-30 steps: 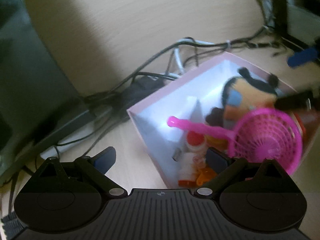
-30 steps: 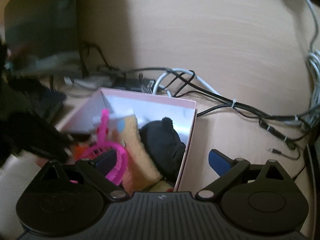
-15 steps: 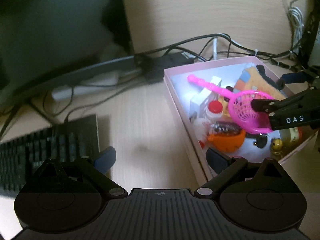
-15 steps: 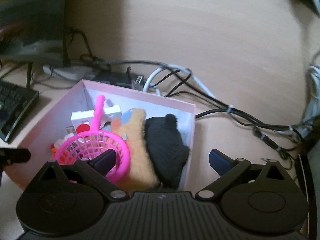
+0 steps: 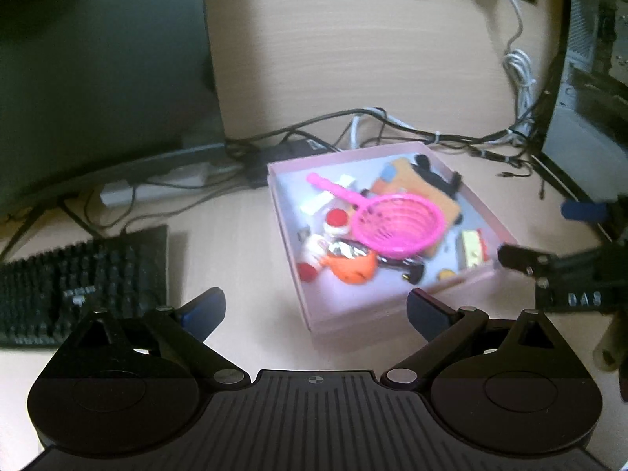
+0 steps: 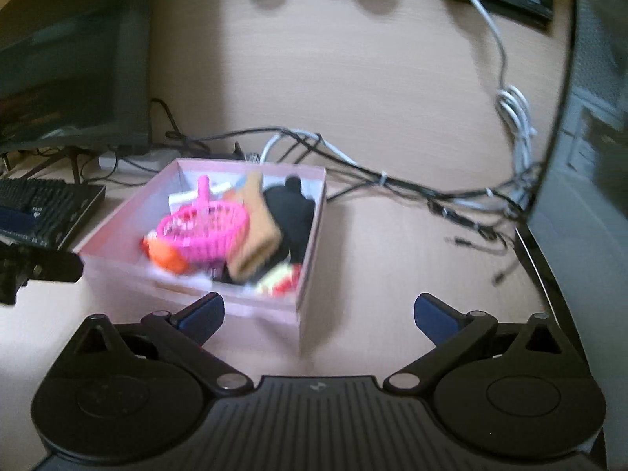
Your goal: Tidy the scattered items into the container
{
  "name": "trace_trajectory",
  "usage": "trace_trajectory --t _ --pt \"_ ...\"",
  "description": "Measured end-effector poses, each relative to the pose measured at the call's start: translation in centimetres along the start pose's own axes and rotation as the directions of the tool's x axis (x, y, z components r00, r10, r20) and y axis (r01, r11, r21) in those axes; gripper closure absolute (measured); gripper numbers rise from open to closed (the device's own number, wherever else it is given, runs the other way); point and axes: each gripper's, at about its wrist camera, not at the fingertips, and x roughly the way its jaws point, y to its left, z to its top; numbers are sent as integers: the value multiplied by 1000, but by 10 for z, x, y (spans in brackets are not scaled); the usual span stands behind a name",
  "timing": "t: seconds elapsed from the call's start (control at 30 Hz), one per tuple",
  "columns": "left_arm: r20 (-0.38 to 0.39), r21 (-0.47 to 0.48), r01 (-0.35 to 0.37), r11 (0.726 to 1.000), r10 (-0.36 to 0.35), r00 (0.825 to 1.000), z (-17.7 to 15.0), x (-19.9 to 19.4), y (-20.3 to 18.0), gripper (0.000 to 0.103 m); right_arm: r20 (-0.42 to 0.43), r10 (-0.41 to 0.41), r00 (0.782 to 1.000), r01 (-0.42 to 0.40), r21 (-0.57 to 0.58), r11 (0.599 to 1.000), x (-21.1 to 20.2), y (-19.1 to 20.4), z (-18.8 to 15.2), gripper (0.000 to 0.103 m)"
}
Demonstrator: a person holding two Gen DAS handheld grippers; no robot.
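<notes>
Tidying looks finished: both the left gripper and right gripper hang spread and empty, the pink box at 12 o'clock holds the toys, and the blurred bench seemingly shows none loose.

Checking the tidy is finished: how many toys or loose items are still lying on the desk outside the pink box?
0. Everything loose, including the pink strainer and orange toy, lies inside the pink box. Only the keyboard and cables sit outside; areas behind either gripper are hidden.
</notes>
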Motion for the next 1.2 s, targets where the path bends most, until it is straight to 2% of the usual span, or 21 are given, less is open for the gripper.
trace_trajectory --t 0.17,0.3,0.4,0.5,0.63,0.8,0.9,1.03,1.2 --pt "48 -82 76 994 -73 996 -47 4 -10 1 -54 -16 998 16 -6 1000 -17 1 -33 0" --pt "49 -63 52 997 -49 998 -83 9 -22 1 -64 -6 998 1 -74 997 -26 0 -56 0" --pt "36 -76 21 997 -19 999 -95 14 -29 1 -74 34 997 -41 -102 994 -24 -9 -65 0" --pt "13 -102 -33 994 35 999 -99 15 -38 1 -79 93 993 -100 -95 990 -20 -19 -69 0" --pt "36 -112 -87 990 91 995 -103 16 -46 0 -44 130 990 -135 -131 982 -11 -26 -74 0" --pt "48 -150 -118 982 127 991 -109 27 -51 0 -33 176 984 -179 -171 969 -3 -31 -75 0" --pt "69 -160 -123 979 136 988 -106 28 -55 0 -41 203 978 -207 -173 963 0 -33 -73 0" --pt "46 -143 -133 981 141 989 -104 35 -56 0 -86 209 974 -221 -175 959 8 -31 -74 0" --pt "50 -139 -136 981 144 988 -104 36 -57 0 -113 232 966 -245 -119 962 13 -39 -74 0"
